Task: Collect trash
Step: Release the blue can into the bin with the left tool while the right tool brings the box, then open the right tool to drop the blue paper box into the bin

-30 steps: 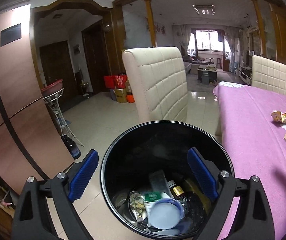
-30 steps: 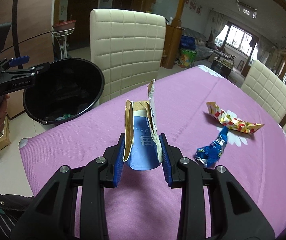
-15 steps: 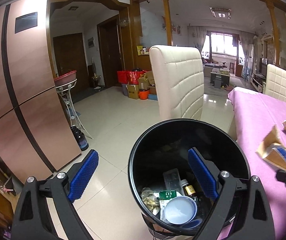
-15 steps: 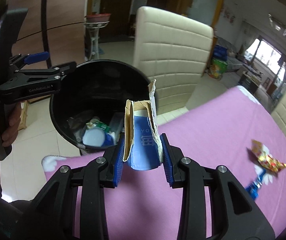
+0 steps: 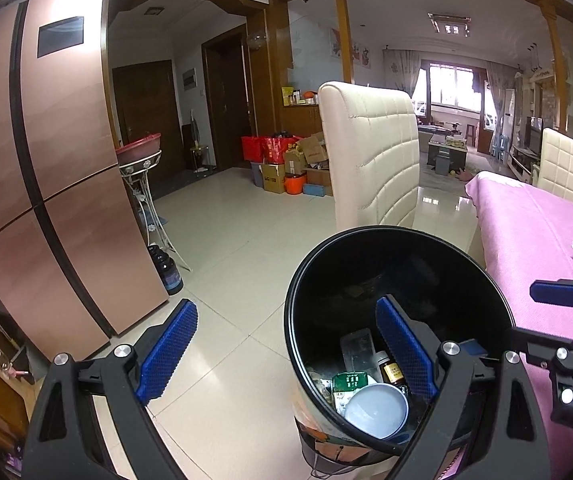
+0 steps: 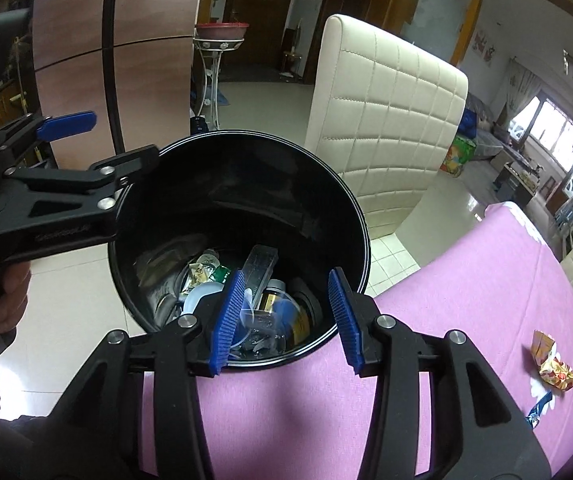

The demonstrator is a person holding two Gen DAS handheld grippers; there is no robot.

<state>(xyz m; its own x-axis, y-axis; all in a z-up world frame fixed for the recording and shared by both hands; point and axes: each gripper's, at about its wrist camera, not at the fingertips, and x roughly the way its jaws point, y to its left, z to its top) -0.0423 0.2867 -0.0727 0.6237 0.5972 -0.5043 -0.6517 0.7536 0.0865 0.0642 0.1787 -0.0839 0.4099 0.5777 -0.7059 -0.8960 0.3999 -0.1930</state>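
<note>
A black round trash bin stands beside the purple table's near end, with bottles, wrappers and a white lid inside. My left gripper is open; its right finger reaches inside the bin's rim and its left finger is outside. It also shows in the right wrist view. My right gripper is open and empty above the bin's near rim. A red and gold wrapper and a blue wrapper lie on the table at right.
A cream quilted chair stands just behind the bin. The purple tablecloth covers the table at right. A copper fridge and a plant stand are at left. Boxes sit on the tiled floor beyond.
My right gripper carried the torn blue paper cup from the table to over the bin and opened. The cup has left the jaws. The left gripper swung slightly, with the bin between its fingers.
</note>
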